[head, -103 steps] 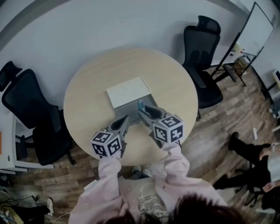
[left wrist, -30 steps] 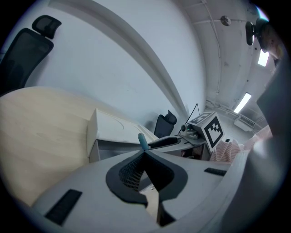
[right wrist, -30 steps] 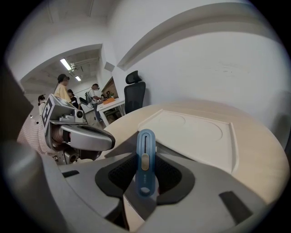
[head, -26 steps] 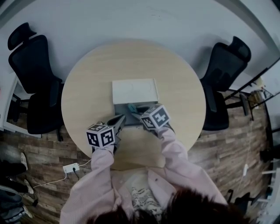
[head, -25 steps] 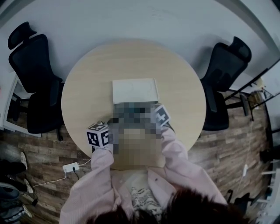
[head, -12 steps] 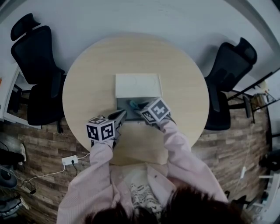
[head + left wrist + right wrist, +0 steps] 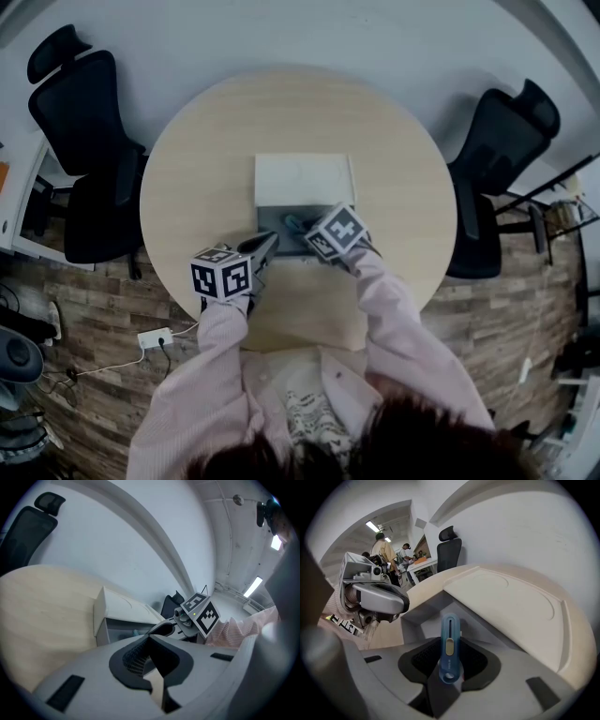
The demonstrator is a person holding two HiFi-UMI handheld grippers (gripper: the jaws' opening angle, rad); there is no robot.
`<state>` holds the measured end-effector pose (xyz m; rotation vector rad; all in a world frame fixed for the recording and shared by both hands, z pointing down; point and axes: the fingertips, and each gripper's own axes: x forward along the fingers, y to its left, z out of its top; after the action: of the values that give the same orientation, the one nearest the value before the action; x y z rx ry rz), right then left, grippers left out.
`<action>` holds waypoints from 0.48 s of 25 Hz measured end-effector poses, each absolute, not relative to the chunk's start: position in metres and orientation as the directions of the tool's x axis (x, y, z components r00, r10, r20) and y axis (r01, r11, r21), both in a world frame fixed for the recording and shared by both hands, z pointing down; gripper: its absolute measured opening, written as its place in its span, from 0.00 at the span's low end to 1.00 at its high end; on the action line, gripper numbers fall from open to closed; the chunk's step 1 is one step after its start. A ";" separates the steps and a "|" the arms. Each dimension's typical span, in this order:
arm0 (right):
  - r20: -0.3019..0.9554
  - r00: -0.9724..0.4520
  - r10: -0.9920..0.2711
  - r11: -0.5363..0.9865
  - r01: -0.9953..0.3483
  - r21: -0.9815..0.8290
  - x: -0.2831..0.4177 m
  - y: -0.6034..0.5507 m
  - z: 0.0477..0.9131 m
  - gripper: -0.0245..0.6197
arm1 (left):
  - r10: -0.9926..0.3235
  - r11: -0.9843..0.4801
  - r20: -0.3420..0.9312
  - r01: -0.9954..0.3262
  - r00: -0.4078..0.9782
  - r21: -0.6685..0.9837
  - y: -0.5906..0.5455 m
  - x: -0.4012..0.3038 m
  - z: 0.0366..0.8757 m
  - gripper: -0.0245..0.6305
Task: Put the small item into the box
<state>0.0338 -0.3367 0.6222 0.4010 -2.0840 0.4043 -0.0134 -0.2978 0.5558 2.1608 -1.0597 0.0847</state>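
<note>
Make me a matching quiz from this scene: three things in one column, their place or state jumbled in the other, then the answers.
1. blue item
2. box lid
3. left gripper

A. jaws together, nothing between them
B. white, swung open at the far side of the box
C. clamped between the right gripper's jaws, over the open box

Pairs: 1-C, 2-B, 3-A

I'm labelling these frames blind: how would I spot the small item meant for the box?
On the round wooden table sits an open box with its white lid flipped back. Over its grey inside, the fingers of the right gripper pinch a slim stick, the only blue thing there, with a pale slider.
</note>
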 end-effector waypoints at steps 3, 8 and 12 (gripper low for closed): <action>0.867 -0.485 -0.115 0.896 -0.427 -0.120 0.033 -0.337 0.626 0.23 | -0.662 -0.403 0.353 -0.712 0.661 0.575 -0.298 -0.014 0.556 0.05; 0.879 -0.464 -0.111 0.903 -0.417 -0.106 0.033 -0.339 0.629 0.24 | -0.655 -0.406 0.356 -0.709 0.666 0.577 -0.297 -0.012 0.558 0.05; 0.887 -0.448 -0.112 0.908 -0.410 -0.092 0.032 -0.339 0.632 0.24 | -0.655 -0.406 0.357 -0.709 0.666 0.577 -0.297 -0.013 0.559 0.05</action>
<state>0.0320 -0.3393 0.6319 0.3762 -2.0242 0.3584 -0.0133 -0.2967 0.5588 2.1574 -1.0481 0.0957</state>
